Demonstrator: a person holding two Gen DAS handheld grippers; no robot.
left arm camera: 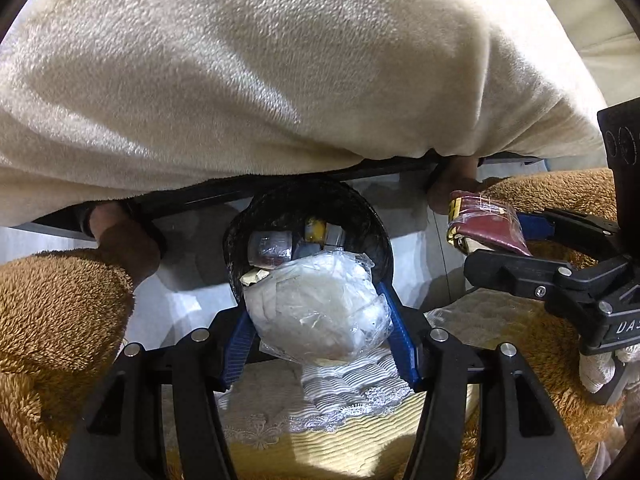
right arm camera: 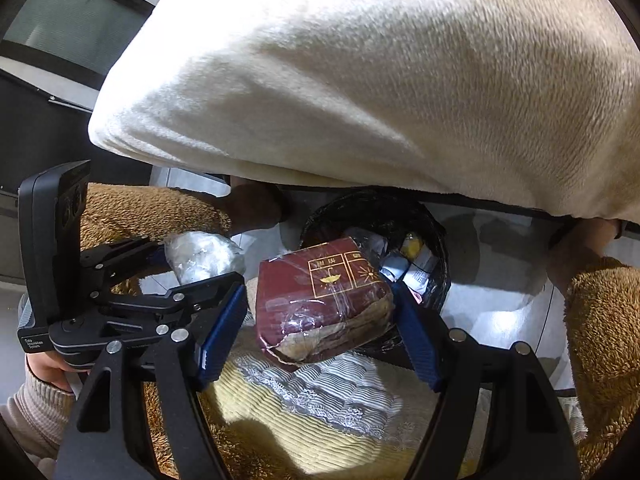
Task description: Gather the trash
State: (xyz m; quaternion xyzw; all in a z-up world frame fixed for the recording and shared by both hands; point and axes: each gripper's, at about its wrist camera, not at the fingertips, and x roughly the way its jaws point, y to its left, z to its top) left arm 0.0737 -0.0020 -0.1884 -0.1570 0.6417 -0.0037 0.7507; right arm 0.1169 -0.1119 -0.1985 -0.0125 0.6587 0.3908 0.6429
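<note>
In the left wrist view my left gripper (left arm camera: 314,300) is shut on a crumpled wad of clear and white plastic (left arm camera: 316,320), its blue pads (left arm camera: 240,344) pressing on both sides. The wad hangs just above the near rim of a round bin with a black liner (left arm camera: 360,208), which holds several bits of trash. My right gripper (right arm camera: 318,288) is shut on a maroon wrapped package (right arm camera: 324,296) with a torn pale end, held over the same bin (right arm camera: 436,248). Each gripper also shows in the other's view: the right one (left arm camera: 492,240) and the left one (right arm camera: 196,264).
A cream fleece garment (left arm camera: 280,80) hangs over the bin and fills the upper half of both views. Brown plush fabric (left arm camera: 60,312) flanks the bin left and right. A yellow cushion with white lace cloth (left arm camera: 320,400) lies below the grippers. Pale floor (left arm camera: 412,264) surrounds the bin.
</note>
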